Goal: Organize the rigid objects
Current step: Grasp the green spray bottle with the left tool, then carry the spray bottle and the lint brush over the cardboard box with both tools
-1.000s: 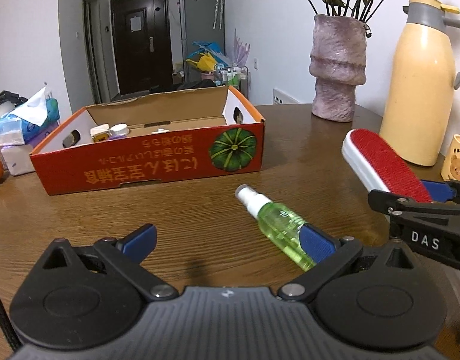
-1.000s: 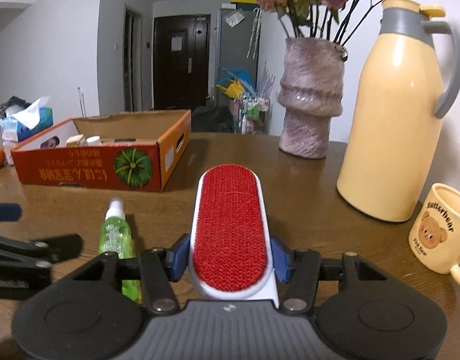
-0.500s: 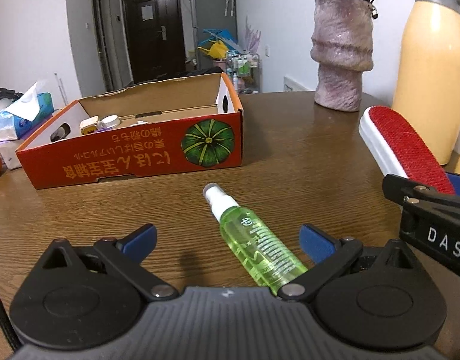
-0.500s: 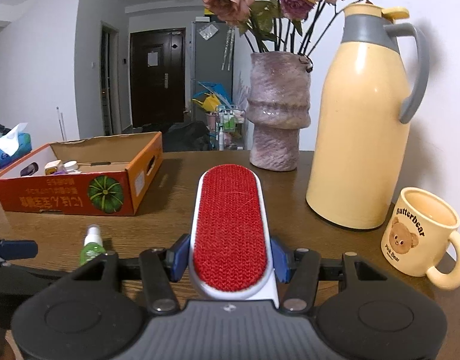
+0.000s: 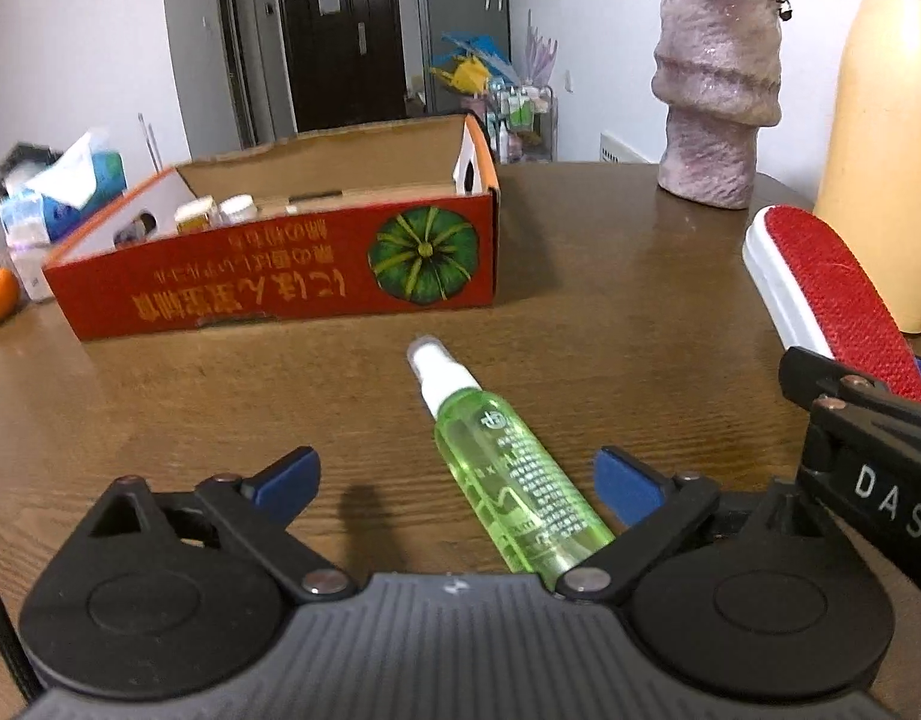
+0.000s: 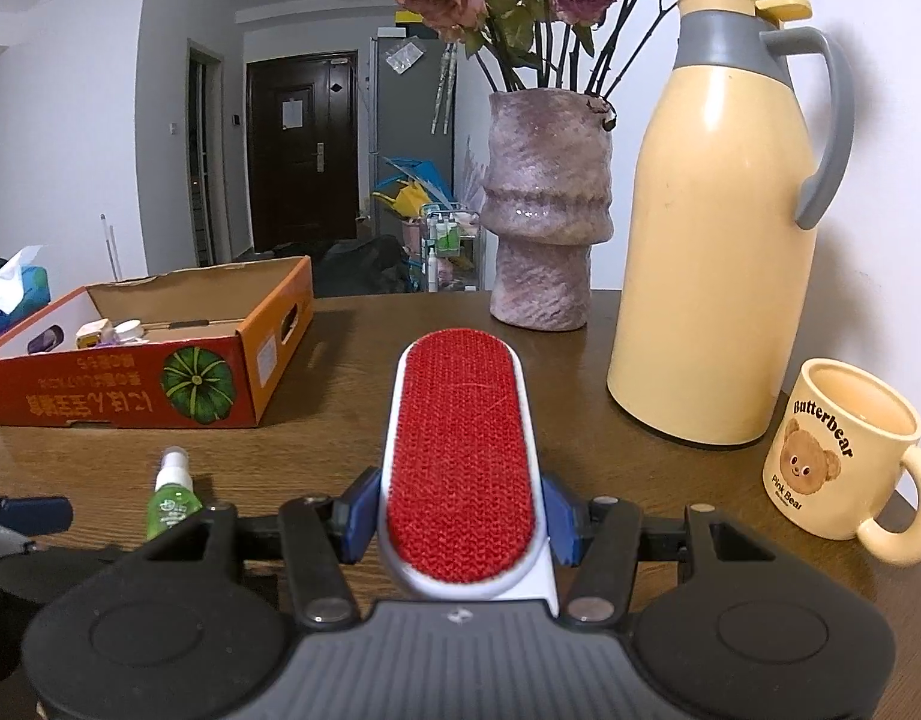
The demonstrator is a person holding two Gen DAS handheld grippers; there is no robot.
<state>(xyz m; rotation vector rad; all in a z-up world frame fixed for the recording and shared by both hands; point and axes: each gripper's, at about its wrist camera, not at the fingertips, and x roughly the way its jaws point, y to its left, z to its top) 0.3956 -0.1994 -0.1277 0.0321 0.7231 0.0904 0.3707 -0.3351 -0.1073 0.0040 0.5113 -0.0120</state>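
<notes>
Left tool (image 5: 454, 483) is closing in around the green spray bottle (image 5: 508, 480), which lies flat on the counter (image 5: 610, 300) just in front of the orange box (image 5: 268, 294), pads not touching it yet. Right tool (image 6: 460, 519) is clamped on the red lint brush (image 6: 460, 456), held up above the counter.
</notes>
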